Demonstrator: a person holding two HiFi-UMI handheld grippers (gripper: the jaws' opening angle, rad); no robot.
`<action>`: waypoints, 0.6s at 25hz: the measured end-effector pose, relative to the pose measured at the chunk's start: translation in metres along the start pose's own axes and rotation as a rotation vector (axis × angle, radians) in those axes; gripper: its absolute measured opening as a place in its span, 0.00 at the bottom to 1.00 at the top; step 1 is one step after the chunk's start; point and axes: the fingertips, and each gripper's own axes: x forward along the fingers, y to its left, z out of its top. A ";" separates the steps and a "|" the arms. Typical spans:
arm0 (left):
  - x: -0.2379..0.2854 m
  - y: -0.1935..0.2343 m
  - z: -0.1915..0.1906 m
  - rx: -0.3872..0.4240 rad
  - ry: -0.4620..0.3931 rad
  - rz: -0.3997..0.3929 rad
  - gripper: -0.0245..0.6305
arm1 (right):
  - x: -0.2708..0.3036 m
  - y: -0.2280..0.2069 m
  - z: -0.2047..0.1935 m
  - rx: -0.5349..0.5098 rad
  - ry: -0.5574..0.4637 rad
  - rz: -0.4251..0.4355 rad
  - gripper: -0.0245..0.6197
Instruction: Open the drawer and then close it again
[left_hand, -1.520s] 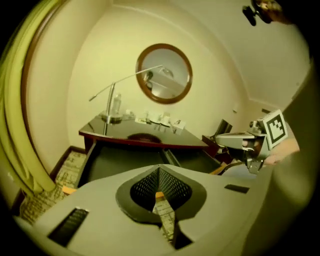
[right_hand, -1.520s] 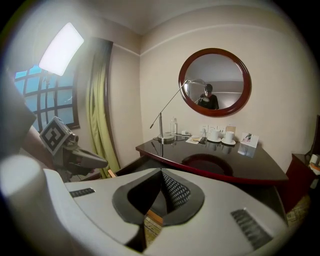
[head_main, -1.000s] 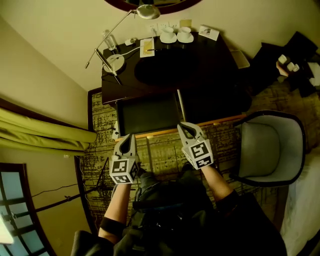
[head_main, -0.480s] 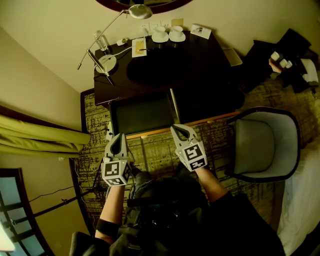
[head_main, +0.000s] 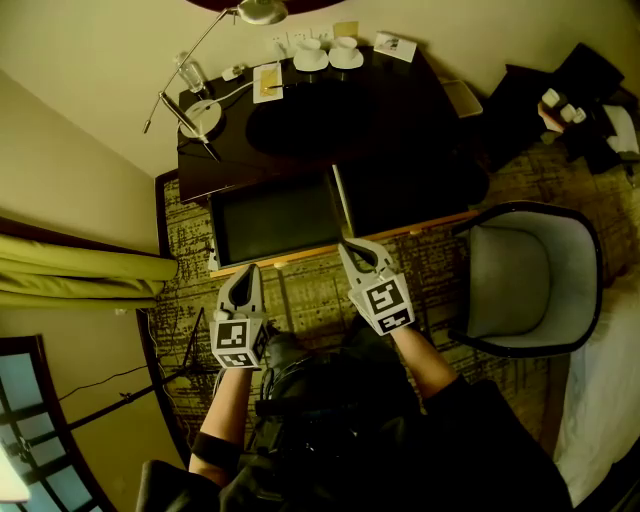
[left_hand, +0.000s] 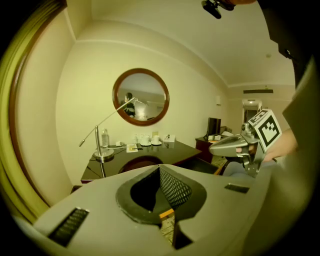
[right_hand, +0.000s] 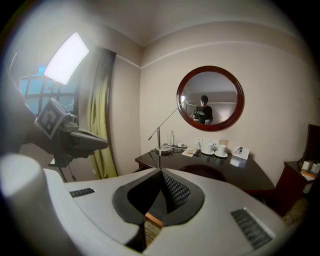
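Though the wide, shallow drawer (head_main: 275, 220), dark-lined with a pale wooden front edge, stands pulled out from under the glossy dark wooden desk (head_main: 380, 110), neither tool grips it. The grey plastic left gripper (head_main: 248, 272) and right gripper (head_main: 351, 246) each have their jaws pressed together on nothing, black mesh-textured pads meeting in a ridge. Both tips lie just at the drawer's pale edge, perhaps touching it.

The gripper views show whole the round mirror (right_hand: 210, 98) in its dark red frame, of which the head view catches a sliver. The head view looks down into the drawer, which the gripper views show only as a strip of pale wood beneath the jaws. It also shows the grey padded tub chair (head_main: 525, 285) on the patterned carpet (head_main: 310, 300). A slender silver swing-arm lamp (head_main: 195, 110) and white cups on saucers (head_main: 309, 57) stand at the desk's back.
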 end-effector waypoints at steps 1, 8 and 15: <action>0.003 -0.007 -0.006 -0.001 0.010 -0.001 0.04 | -0.001 -0.002 -0.001 -0.005 -0.001 0.008 0.04; 0.035 -0.063 -0.063 -0.026 0.076 0.019 0.04 | 0.004 -0.020 -0.010 -0.060 0.005 0.090 0.04; 0.093 -0.103 -0.145 -0.019 0.161 0.008 0.04 | 0.040 -0.028 -0.044 -0.056 0.018 0.098 0.04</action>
